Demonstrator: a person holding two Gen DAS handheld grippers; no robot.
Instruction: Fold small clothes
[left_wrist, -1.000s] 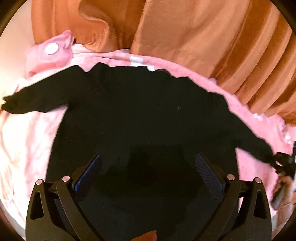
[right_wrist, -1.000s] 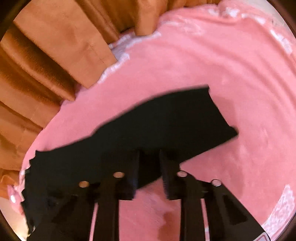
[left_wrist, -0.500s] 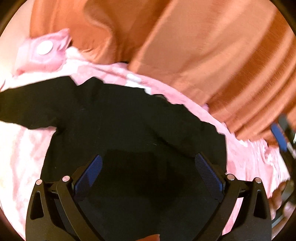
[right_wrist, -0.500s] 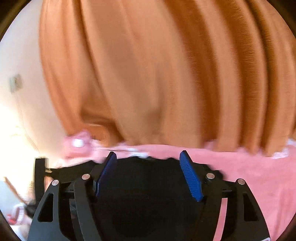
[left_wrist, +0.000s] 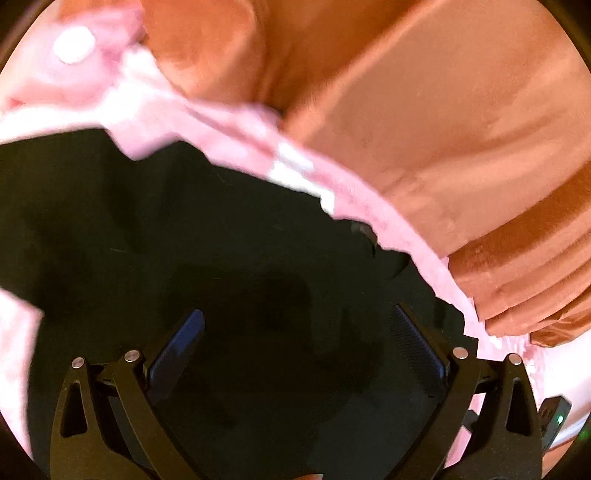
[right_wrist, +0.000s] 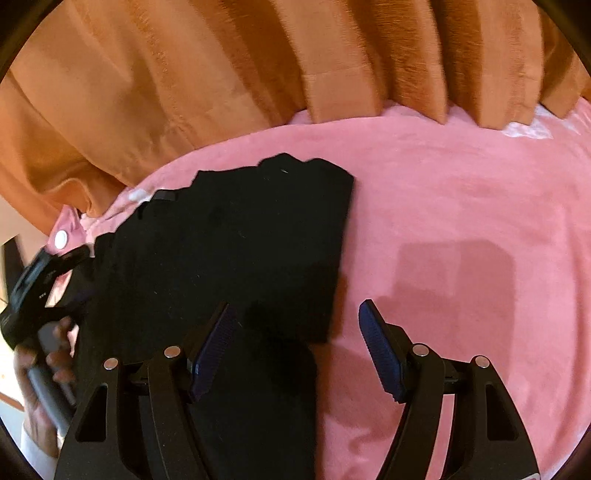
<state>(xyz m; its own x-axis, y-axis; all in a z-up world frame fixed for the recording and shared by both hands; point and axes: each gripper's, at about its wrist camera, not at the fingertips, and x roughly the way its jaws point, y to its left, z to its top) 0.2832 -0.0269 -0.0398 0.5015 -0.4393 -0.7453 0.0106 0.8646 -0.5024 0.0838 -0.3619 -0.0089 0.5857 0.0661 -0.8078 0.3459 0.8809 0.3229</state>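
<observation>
We see a black garment (right_wrist: 236, 251), matte and soft, lying flat with a straight folded edge on the fuzzy pink blanket (right_wrist: 461, 192), centre-left of frame. Our left claw (left_wrist: 295, 354) and right claw (right_wrist: 295, 347) both gape wide, holding nothing. Ribbed orange curtains (right_wrist: 221, 66) hang along the top.

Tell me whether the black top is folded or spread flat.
Partly folded. In the right wrist view the black top has one side doubled over, leaving a straight edge on the pink blanket; the other side is cut off.
</observation>
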